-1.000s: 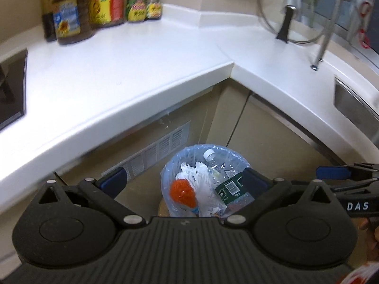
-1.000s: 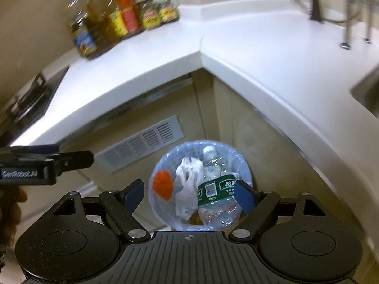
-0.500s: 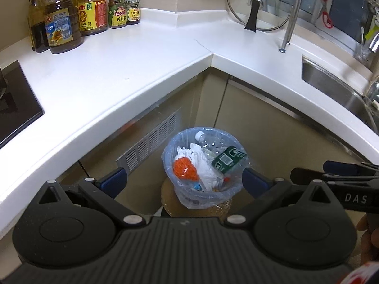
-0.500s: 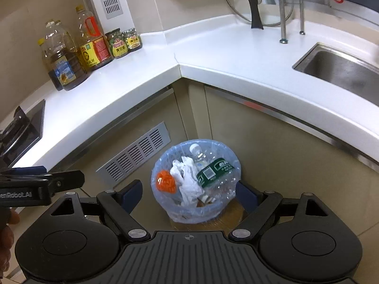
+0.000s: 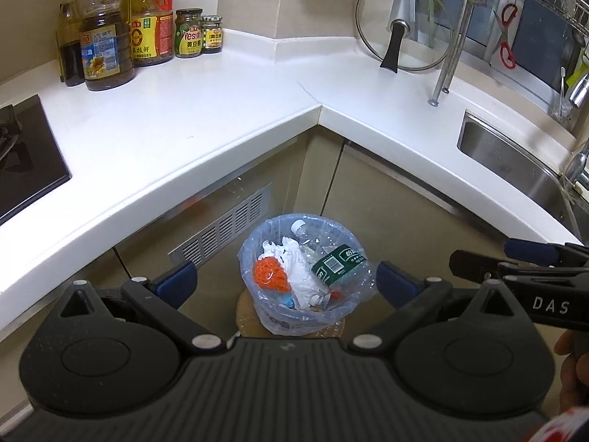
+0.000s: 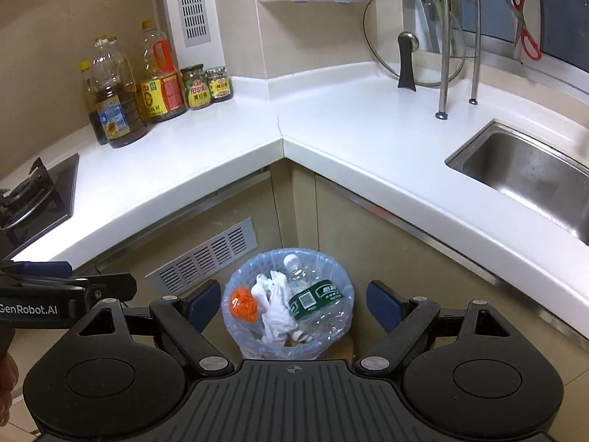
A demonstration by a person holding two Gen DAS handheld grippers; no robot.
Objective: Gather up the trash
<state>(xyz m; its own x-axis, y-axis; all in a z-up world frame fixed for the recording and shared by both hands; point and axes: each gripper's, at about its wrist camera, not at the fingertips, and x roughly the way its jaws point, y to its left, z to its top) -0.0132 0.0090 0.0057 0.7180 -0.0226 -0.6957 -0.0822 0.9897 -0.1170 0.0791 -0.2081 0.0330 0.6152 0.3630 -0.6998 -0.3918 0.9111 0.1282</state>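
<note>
In the left wrist view the left gripper (image 5: 283, 280) hangs above the floor with its jaws spread wide and nothing between them, tilted down toward the trash bin (image 5: 257, 258) that stands on a round wooden base in the corner under the white countertop (image 5: 184, 118). The bin is lined with a clear bluish bag (image 5: 353, 294) and holds an orange mesh ball (image 5: 270, 275) on the left, crumpled white tissue (image 5: 300, 276) in the middle and a plastic bottle (image 5: 331, 261) with a green label on the right. The right gripper enters at the right edge, level with this one and well apart from the bin. In the right wrist view the right gripper (image 6: 287, 302) is also spread, empty, and pitched down over the same bin, which sits centred between its blue pads (image 6: 381, 304); the left tool shows at the left edge. Judging from this, the trash seems gathered and the bag is probably next: each tool would do well to come down on opposite sides of the rim, pinch only the loose film folded over the edge, and lift evenly so the bottle does not tip out. Oil bottles (image 6: 117, 110) and the sink (image 6: 533, 169) lie far off.
</note>
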